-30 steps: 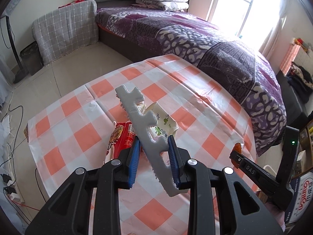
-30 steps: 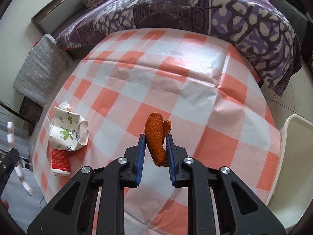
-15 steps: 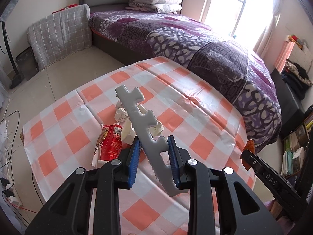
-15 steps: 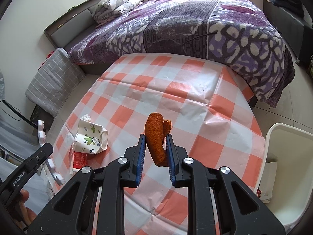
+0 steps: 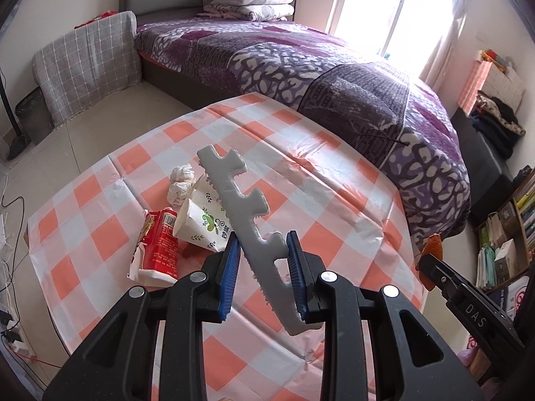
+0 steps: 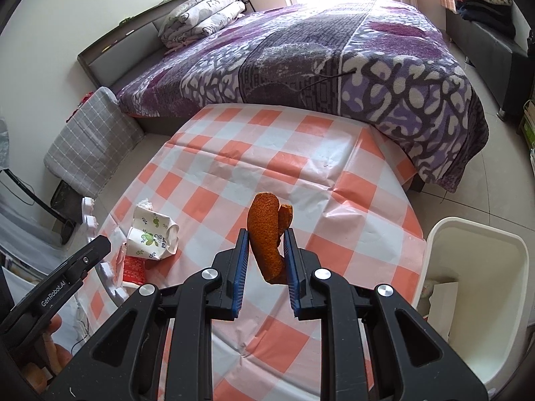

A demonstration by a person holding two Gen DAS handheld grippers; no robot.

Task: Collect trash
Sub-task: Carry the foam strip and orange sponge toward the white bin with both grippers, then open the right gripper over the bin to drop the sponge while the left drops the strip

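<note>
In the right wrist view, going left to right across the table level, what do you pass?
left gripper → crushed paper cup → orange peel held in the right gripper → white bin

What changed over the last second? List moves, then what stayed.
Both grippers rose and drew back from the table: more of the bed and the white bin came into view. Nothing was taken or released. The left gripper stayed shut on the grey foam strip, the right gripper on the orange peel. The paper cup, red wrapper and crumpled tissue lay unmoved.
</note>
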